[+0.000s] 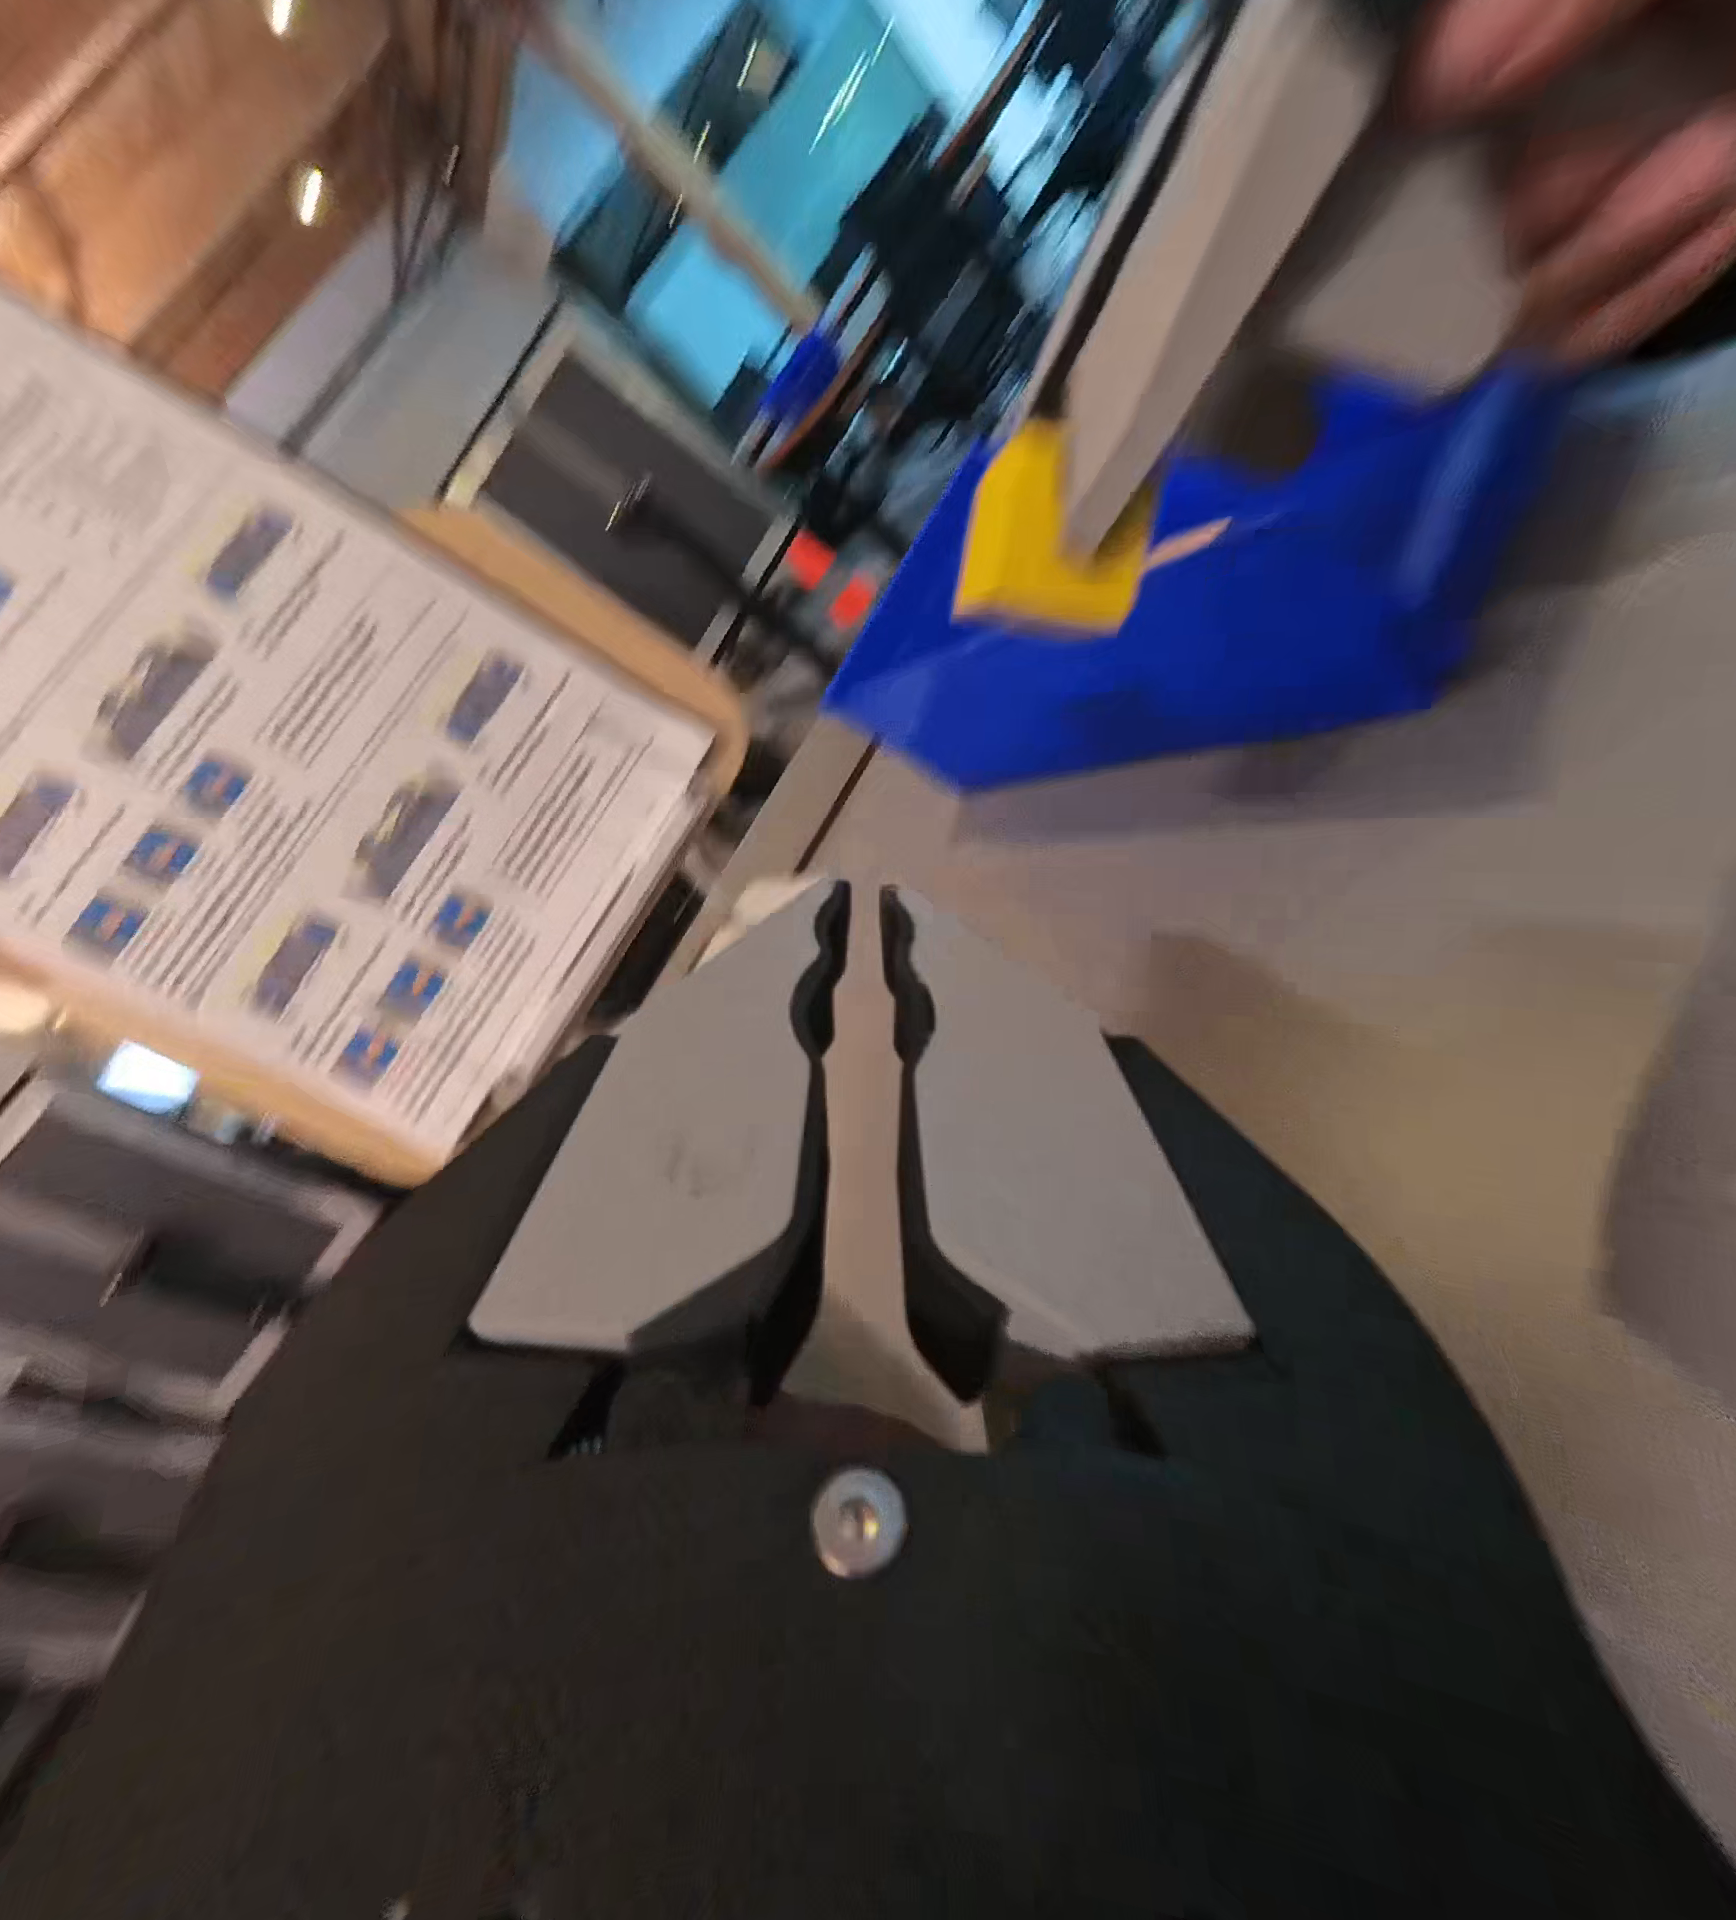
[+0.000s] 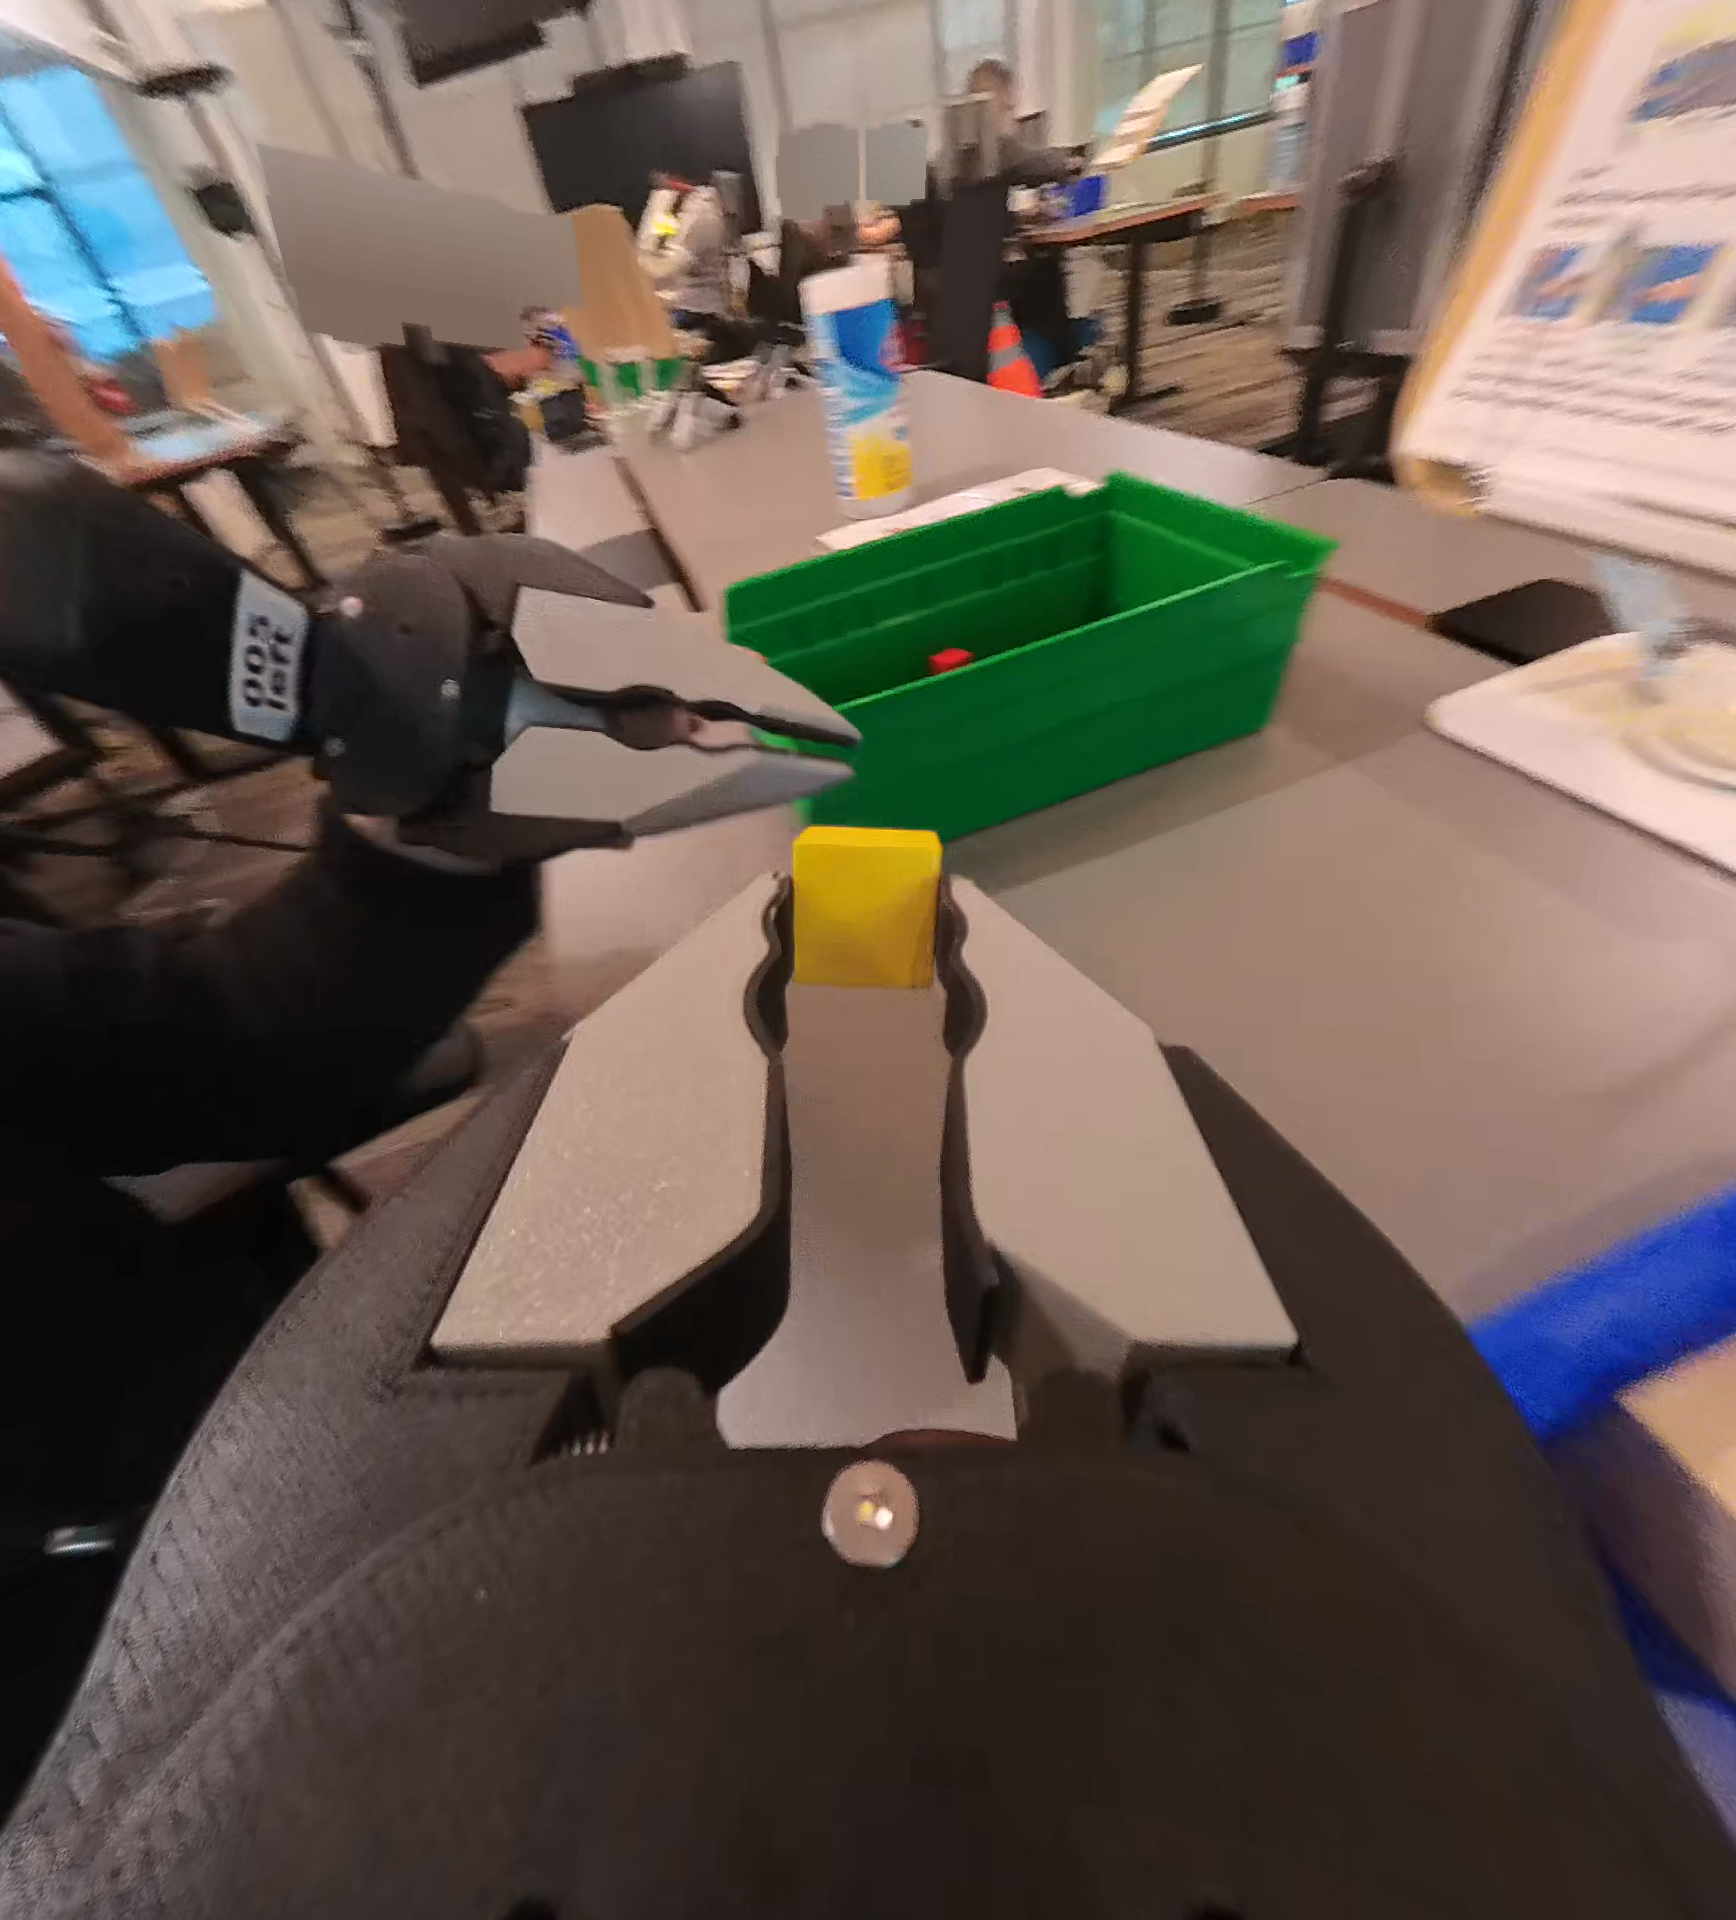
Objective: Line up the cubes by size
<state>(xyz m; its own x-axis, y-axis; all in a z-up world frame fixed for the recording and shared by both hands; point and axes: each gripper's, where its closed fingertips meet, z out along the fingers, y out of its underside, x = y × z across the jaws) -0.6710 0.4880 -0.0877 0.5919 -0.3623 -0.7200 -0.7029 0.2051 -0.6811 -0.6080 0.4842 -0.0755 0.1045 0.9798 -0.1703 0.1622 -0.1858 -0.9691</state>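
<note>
R tool (image 2: pixel 864 914) clamps the yellow cube (image 2: pixel 864 906) at its tips, clear of the table (image 2: pixel 1363 987), prob. carrying it to the row; L tool (image 2: pixel 848 753), nearly shut & empty, hovers ahead-left, w/ green bin (image 2: pixel 1030 707) beyond.

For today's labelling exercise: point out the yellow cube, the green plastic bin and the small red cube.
yellow cube (image 2: pixel 864 914), right wrist view, front face.
green plastic bin (image 2: pixel 1051 717), right wrist view, near outer wall.
small red cube (image 2: pixel 949 661), right wrist view, top, inside bin.
</note>
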